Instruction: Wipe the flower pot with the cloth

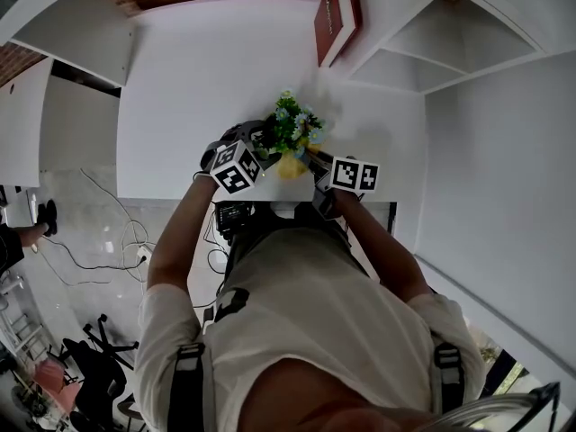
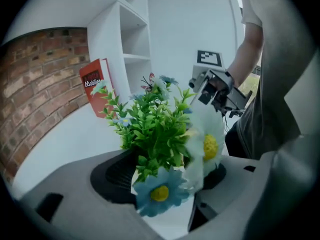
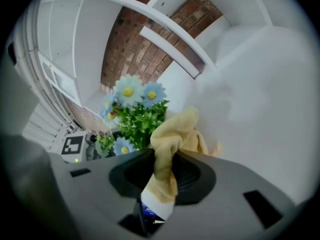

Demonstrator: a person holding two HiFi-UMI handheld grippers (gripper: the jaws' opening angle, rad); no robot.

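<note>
The flower pot holds a green plant [image 1: 290, 131] with blue and white daisies and stands near the white table's front edge. In the left gripper view the plant [image 2: 155, 129] fills the gap between the wide-set jaws of my left gripper [image 2: 167, 176], and a strip of the white pot wall [image 2: 135, 178] lies against the left pad. My right gripper [image 3: 162, 169] is shut on a yellow cloth [image 3: 172, 134], which bunches up out of the jaws right beside the plant [image 3: 137, 116]. From the head the cloth [image 1: 290, 166] shows at the pot's near side, between both grippers.
A red book [image 1: 335, 16] leans against the white shelving [image 1: 450, 43] at the back right of the table [image 1: 198, 88]. A brick wall [image 2: 35, 84] runs behind. Cables [image 1: 108, 241] lie on the floor to the left, below the table edge.
</note>
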